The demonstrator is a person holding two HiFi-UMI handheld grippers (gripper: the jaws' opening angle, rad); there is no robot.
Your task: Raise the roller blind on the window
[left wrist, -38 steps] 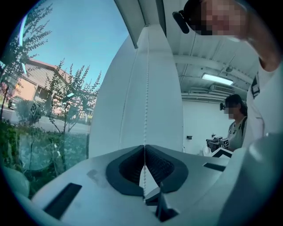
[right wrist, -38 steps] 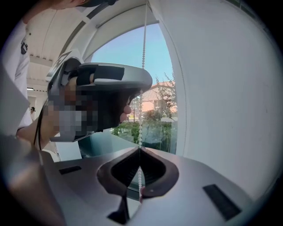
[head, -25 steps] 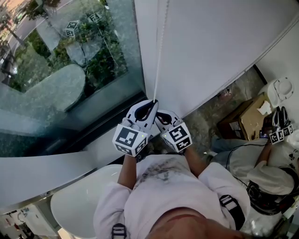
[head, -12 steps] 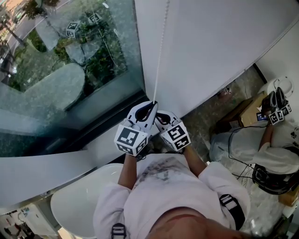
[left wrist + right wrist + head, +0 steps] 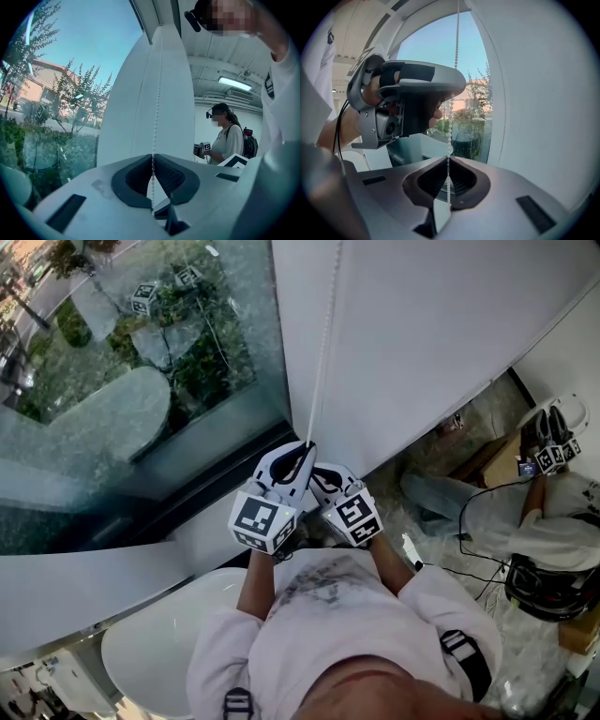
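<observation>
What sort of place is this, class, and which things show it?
Probably an indoor room: a large window onto greenery, a white roller blind with bead chain, and a second person nearby.

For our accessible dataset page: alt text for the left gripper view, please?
The left gripper is shut on a bead chain running up in front of a white panel. A window with trees is at left; a person stands at right.

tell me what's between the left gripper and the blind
The bead chain, clamped in the left gripper, runs up along the blind; left gripper view shows it.
</observation>
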